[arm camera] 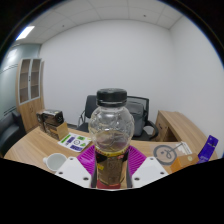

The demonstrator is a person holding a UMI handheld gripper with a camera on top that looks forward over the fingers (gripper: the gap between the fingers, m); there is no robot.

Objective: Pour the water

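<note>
Clear bottle gripped upright in the tool above the counter.

The tool (110,170) was closed on a clear plastic bottle (110,135) with a black cap (111,97); both purple pads (88,158) pressed its lower body, which held yellowish liquid. The bottle's base was hidden between the fingers, and it blocked much of what lay straight ahead. Beyond it stood a black office chair (137,108), partly covered. On the wooden counter (40,148), a dark box (51,119) sat ahead to the left, a small white item (166,153) just right of the tool, hard to identify, and a blue object (208,148) farther right, cut off.
</note>
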